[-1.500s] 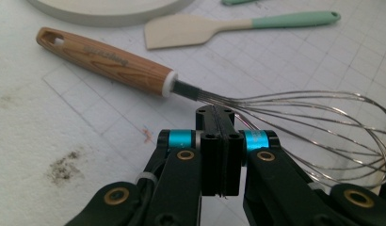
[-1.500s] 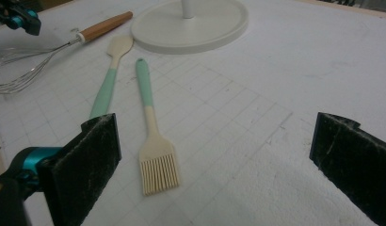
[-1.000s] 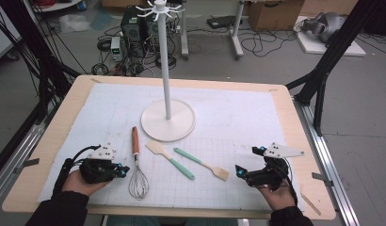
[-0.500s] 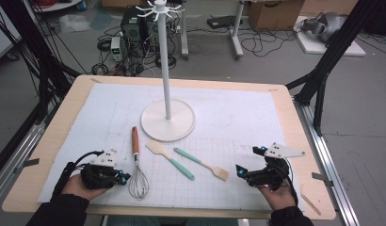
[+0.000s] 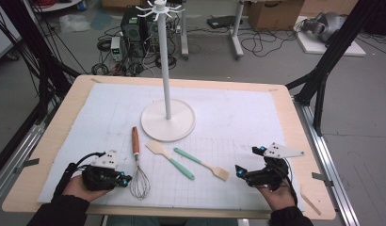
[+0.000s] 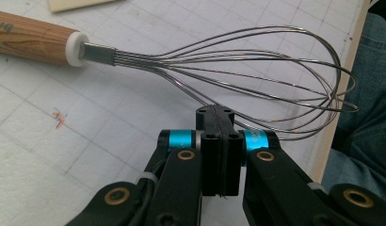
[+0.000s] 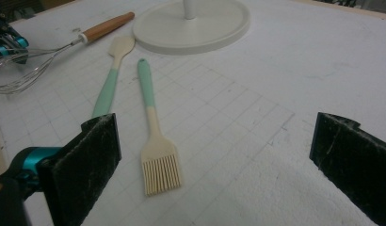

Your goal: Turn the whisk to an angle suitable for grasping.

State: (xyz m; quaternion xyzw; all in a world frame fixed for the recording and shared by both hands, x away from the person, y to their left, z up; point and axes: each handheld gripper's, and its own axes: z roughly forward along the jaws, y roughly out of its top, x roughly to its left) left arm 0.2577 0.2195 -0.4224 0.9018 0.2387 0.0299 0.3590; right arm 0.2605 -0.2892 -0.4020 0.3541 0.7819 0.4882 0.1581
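The whisk [image 5: 138, 165] has silver wires and a brown wooden handle — the spatula [image 5: 168, 158] and brush [image 5: 200, 164] are mint green and cream. The stand [image 5: 168, 119] is white, the mat [image 5: 238, 117] white with a faint grid, the counter [image 5: 59, 127] pale wood.

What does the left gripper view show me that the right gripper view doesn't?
Left gripper view: close up, the left gripper has its jaws shut, tips at the loops of the steel wire whisk with a wooden handle. I cannot tell whether a wire is pinched. A blue trouser leg lies past the table edge.

Right gripper view: the right gripper has its jaws open and empty, with the cream-bristled brush with a mint handle and the round white stand base ahead.

Both: the whisk, the left gripper and the white gridded mat.
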